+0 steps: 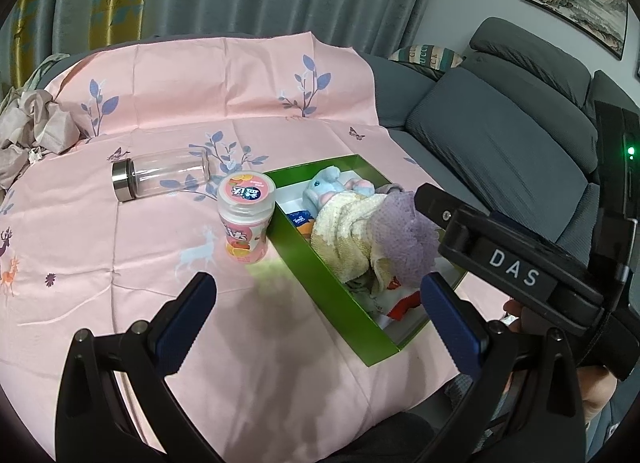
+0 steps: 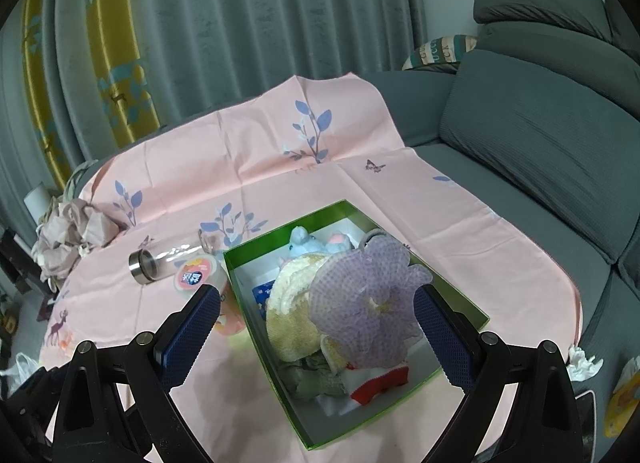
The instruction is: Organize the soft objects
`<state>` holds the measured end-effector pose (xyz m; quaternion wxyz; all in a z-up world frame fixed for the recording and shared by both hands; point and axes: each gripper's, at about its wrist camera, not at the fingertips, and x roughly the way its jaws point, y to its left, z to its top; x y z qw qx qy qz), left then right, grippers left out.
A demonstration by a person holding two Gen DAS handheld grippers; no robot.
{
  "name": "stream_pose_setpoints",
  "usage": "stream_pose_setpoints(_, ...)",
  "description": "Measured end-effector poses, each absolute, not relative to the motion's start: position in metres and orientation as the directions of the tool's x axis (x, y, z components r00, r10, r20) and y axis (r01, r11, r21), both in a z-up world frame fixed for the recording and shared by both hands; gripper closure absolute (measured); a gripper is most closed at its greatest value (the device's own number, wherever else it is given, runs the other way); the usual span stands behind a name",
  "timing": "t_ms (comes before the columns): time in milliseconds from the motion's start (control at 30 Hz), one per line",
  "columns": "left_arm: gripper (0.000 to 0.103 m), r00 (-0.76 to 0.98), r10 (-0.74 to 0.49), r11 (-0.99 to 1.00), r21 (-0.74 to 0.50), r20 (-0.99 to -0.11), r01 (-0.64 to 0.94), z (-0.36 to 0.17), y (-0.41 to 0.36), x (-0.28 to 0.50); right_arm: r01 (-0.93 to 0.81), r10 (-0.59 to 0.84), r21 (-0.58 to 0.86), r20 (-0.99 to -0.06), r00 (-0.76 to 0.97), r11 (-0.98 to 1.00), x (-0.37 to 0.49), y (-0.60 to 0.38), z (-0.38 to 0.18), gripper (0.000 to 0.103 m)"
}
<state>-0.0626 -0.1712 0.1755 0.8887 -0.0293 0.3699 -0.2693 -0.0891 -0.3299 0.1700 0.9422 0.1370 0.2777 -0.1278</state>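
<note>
A green box (image 1: 320, 275) (image 2: 264, 347) sits on the pink cloth (image 1: 200, 103). Inside lie a blue plush toy (image 1: 324, 191) (image 2: 304, 243), a cream towel (image 1: 344, 231) (image 2: 288, 303), a purple mesh bath puff (image 1: 404, 231) (image 2: 368, 303), a green cloth (image 2: 320, 383) and a red-and-white item (image 2: 380, 381). My left gripper (image 1: 316, 315) is open, low over the cloth beside the box. My right gripper (image 2: 316, 331) is open above the box, its fingers spread wide on either side of the puff. In the left wrist view its black body (image 1: 512, 263) hangs over the box's right side.
A pink candy jar (image 1: 246, 219) (image 2: 200, 273) stands against the box's left wall. A clear glass bottle (image 1: 160, 177) (image 2: 168, 257) lies on its side behind it. Crumpled fabric (image 1: 32, 131) lies at far left. A grey sofa (image 2: 540, 143) is on the right.
</note>
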Motion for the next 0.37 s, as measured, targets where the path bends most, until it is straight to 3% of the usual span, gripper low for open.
stream_pose_setpoints(367,0.001,0.578,-0.495,0.855,-0.247,-0.649,0.456,0.1738,-0.1731,-0.0645,0.34,-0.187,0.179,-0.564,0.805,0.923,-0.09,-0.3371,0.165,0.005)
